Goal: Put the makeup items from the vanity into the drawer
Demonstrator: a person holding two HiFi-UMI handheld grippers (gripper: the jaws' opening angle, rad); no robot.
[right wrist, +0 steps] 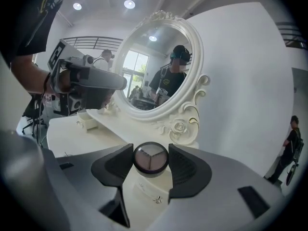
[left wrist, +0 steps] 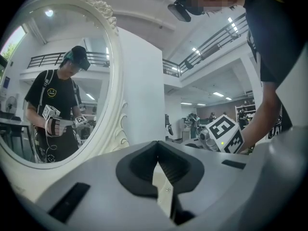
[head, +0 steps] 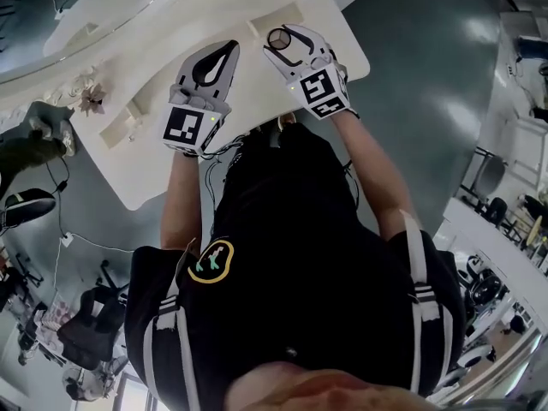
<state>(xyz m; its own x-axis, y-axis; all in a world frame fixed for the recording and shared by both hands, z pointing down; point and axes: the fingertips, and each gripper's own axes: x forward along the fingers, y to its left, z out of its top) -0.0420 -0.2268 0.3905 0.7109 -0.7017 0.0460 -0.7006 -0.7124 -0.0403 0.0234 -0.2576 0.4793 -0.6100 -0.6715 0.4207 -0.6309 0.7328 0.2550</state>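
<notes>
A round eyeshadow compact (right wrist: 150, 158) with a dark rim and three pale shades sits pinched between the pads of my right gripper (right wrist: 151, 163). In the head view the compact (head: 280, 38) hangs over the white vanity top (head: 171, 174) near a small open drawer box (head: 276, 14), with my right gripper (head: 283, 43) shut on it. My left gripper (head: 228, 52) hovers beside it to the left. Its jaws meet at the tips with nothing between them, as the left gripper view shows (left wrist: 157, 159).
An oval mirror (right wrist: 154, 66) in a carved white frame stands at the back of the vanity. A second small drawer unit (head: 122, 127) sits at the vanity's left end. A white wall (right wrist: 250, 81) rises behind the mirror. The vanity's front edge is at my body.
</notes>
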